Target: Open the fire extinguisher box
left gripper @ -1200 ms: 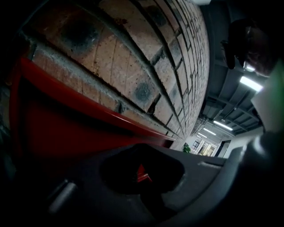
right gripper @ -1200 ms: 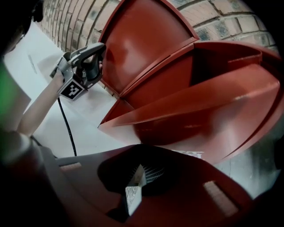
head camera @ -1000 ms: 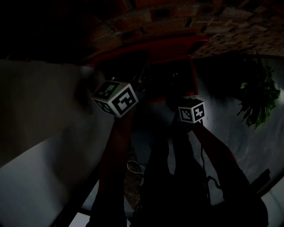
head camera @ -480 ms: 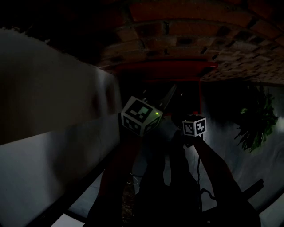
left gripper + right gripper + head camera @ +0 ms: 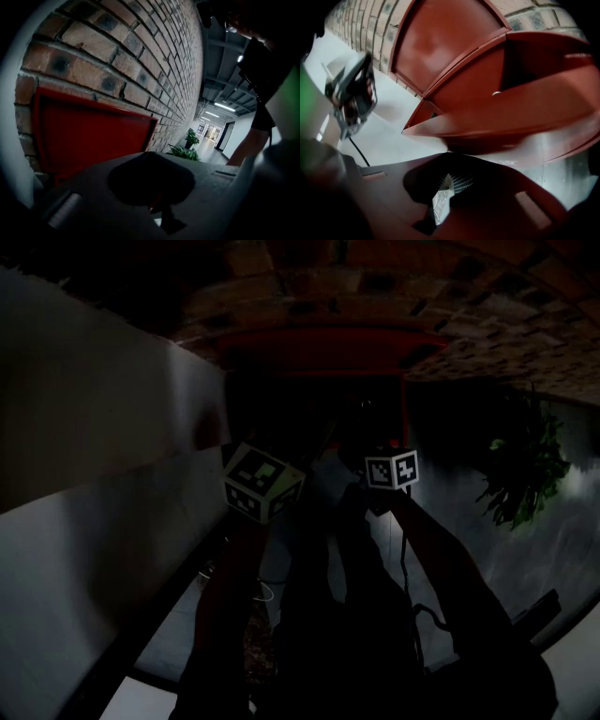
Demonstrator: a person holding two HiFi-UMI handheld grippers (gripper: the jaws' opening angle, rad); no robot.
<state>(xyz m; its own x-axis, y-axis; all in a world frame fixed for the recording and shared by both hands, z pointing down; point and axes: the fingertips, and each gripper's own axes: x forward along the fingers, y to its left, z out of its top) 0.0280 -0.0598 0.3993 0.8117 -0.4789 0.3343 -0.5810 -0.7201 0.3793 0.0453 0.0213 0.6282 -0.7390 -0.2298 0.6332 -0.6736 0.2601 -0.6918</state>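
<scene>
Red box [image 5: 319,345] against brick wall [image 5: 140,56], door [image 5: 511,117] swung out before right gripper [image 5: 447,187]; fingers [image 5: 461,180] nearly together, empty. Left gripper [image 5: 157,206] alongside, fingers likewise pressed together, probably clearing door's swing.

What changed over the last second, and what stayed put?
In the head view the left gripper sank lower and drew nearer the right gripper, its marker cube turning. Nothing was visibly taken hold of or let go. The right gripper stayed by the lower right corner of the red box.
</scene>
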